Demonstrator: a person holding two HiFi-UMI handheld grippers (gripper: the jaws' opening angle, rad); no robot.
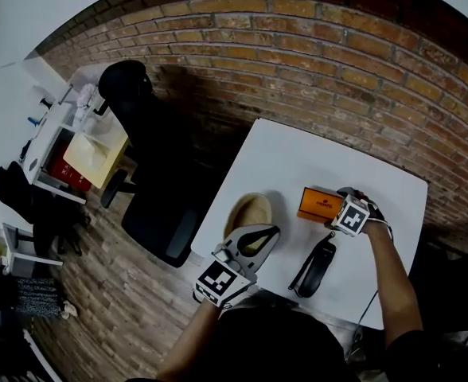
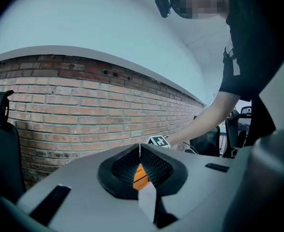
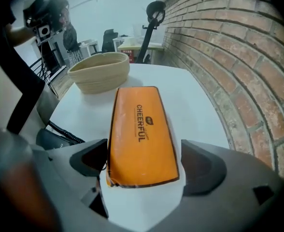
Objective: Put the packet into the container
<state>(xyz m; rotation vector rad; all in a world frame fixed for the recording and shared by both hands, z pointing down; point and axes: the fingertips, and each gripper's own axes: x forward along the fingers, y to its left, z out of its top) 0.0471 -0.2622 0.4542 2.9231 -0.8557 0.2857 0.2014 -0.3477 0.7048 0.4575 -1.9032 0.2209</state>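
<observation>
Packet lies flat on the counter between the spread jaws of the right hand-held gripper, not yet pinched. Closing squarely on its near end should give a sure hold for carrying it to the container. The left hand-held gripper is pressed together, empty.

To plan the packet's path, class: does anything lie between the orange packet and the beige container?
Nothing visible: only bare table separates the packet from the container, and the open right claw straddles the packet.
</observation>
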